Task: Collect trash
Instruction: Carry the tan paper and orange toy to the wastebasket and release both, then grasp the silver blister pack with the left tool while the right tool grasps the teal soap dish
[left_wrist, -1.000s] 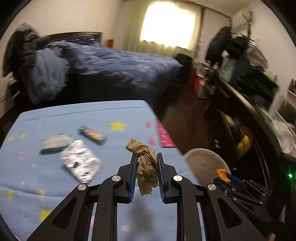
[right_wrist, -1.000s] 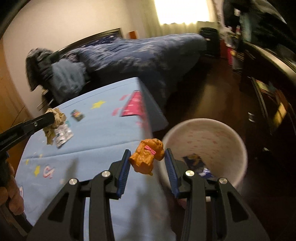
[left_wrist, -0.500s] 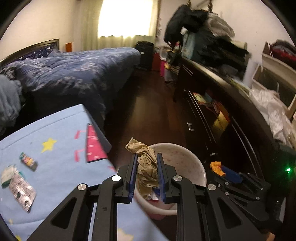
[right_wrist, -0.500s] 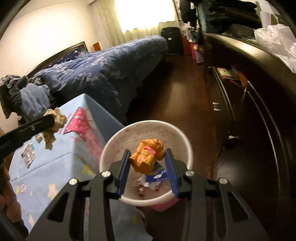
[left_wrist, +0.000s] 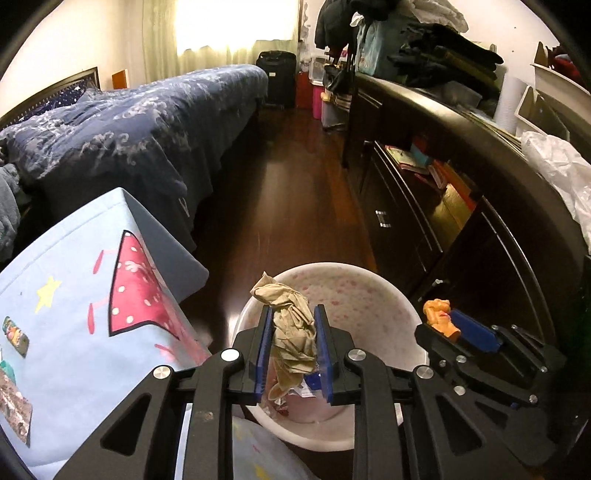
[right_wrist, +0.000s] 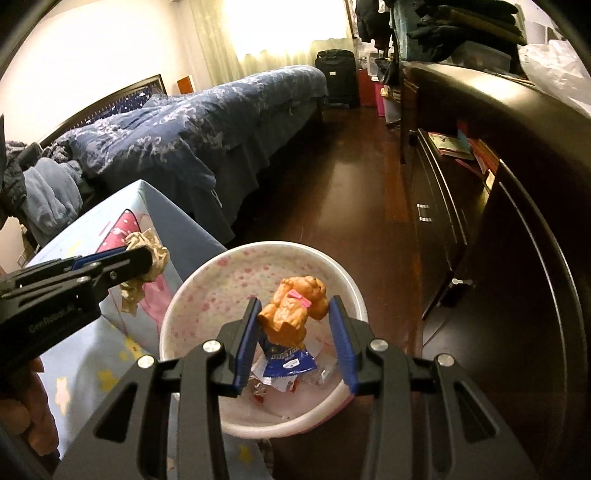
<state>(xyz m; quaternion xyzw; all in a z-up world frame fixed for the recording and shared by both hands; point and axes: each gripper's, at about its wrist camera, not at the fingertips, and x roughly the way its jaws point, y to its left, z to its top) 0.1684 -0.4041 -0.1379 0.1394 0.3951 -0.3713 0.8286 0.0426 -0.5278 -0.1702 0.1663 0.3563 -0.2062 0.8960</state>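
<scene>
My left gripper (left_wrist: 291, 317) is shut on a crumpled brown paper wad (left_wrist: 291, 325) and holds it over the near rim of a white, pink-speckled waste bin (left_wrist: 369, 291). My right gripper (right_wrist: 293, 314) is shut on a small orange toy dog with a pink bow (right_wrist: 295, 310), held above the bin (right_wrist: 207, 280), which holds a blue wrapper (right_wrist: 290, 360) and other scraps. The left gripper (right_wrist: 147, 262) with the wad shows at the left of the right wrist view; the right gripper with the toy (left_wrist: 439, 317) shows at the right of the left wrist view.
A table under a light blue cloth (left_wrist: 74, 332) stands left of the bin, with wrappers (left_wrist: 14, 336) at its left edge. A bed with a dark blue quilt (left_wrist: 129, 122) is behind. A dark wooden dresser (left_wrist: 461, 184) runs along the right. Dark wood floor (left_wrist: 295, 184) lies between.
Both grippers have moved right from over the table to above the bin, each still holding its item. The bin is now closer and directly below both.
</scene>
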